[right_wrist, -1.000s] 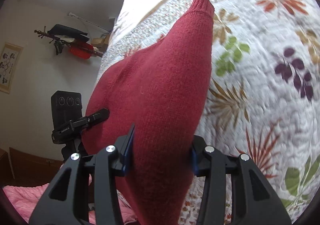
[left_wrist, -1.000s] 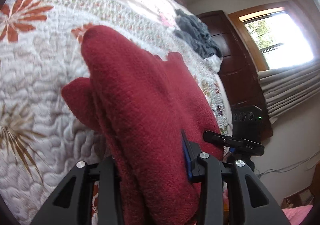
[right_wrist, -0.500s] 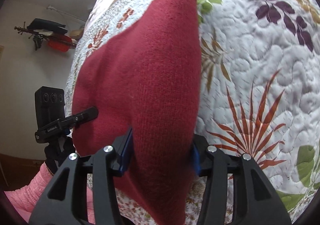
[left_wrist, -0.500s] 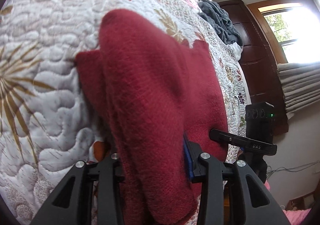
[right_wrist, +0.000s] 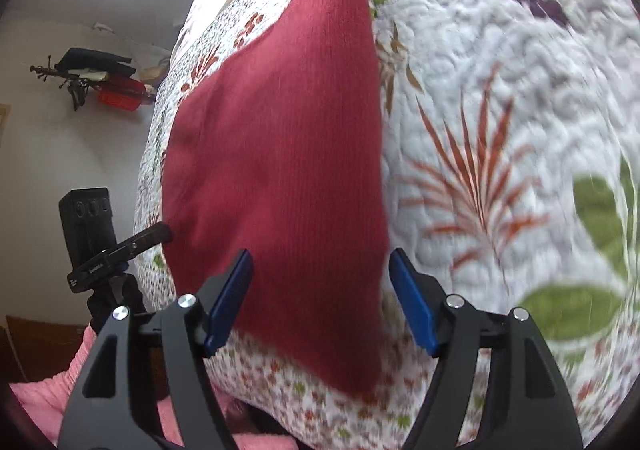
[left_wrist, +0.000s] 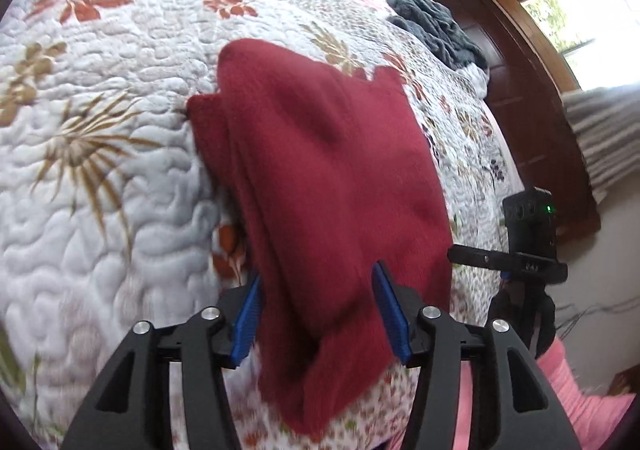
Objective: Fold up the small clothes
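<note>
A dark red knit garment (left_wrist: 320, 170) lies folded lengthwise on the floral quilt (left_wrist: 100, 170), and its near end hangs over the bed's edge. My left gripper (left_wrist: 316, 314) is open; its blue pads (left_wrist: 248, 314) stand on either side of that near end. In the right wrist view the same garment (right_wrist: 280, 150) stretches away to a ribbed cuff at the far end. My right gripper (right_wrist: 320, 290) is open too, with its pads (right_wrist: 412, 302) spread on either side of the garment's near corner.
A grey heap of clothes (left_wrist: 436, 26) sits at the quilt's far side by a dark wooden cabinet (left_wrist: 532, 110). A black boxy device (left_wrist: 528, 234) on a bar shows at the bed's edge, also in the right wrist view (right_wrist: 92, 234). Pink cloth (right_wrist: 44, 394) is below.
Both grippers have drawn back along the garment. The cloth that covered their pads now lies down on the quilt, and the blue pads show. The right pads stand wider apart.
</note>
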Demonstrator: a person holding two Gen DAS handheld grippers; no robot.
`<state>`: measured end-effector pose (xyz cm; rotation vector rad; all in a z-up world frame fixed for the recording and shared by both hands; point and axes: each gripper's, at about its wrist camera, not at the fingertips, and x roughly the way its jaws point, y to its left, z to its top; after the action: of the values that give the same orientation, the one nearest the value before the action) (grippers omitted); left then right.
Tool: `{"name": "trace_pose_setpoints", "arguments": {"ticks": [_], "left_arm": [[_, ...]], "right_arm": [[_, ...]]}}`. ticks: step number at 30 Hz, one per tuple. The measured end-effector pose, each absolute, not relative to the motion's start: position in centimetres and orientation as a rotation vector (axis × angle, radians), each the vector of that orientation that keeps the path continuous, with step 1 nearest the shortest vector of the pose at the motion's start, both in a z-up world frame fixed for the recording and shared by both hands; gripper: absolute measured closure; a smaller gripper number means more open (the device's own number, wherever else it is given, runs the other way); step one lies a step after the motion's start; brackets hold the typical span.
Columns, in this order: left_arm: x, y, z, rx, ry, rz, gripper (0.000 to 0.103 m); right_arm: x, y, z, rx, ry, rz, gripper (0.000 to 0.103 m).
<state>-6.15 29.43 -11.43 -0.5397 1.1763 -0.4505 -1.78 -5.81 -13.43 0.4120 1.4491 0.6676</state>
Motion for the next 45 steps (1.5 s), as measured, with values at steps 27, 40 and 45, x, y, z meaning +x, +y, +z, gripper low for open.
{"name": "trace_pose_setpoints", "arguments": {"ticks": [27, 40, 45], "left_arm": [[-9.6, 27.6, -14.4, -0.431, 1.258, -0.256, 0.043], [-10.3, 26.9, -14.8, -0.433, 1.242, -0.241, 0.042], [-11.2, 26.6, -12.9, -0.391, 1.243, -0.190, 0.043]], "right_arm": [[-4.1, -7.0, -13.8, 0.346, 1.481, 0.677, 0.085], [-4.5, -6.2, -15.4, 0.330, 1.499, 0.609, 0.073], [-5.8, -6.0, -12.3, 0.199, 1.433, 0.520, 0.033]]}}
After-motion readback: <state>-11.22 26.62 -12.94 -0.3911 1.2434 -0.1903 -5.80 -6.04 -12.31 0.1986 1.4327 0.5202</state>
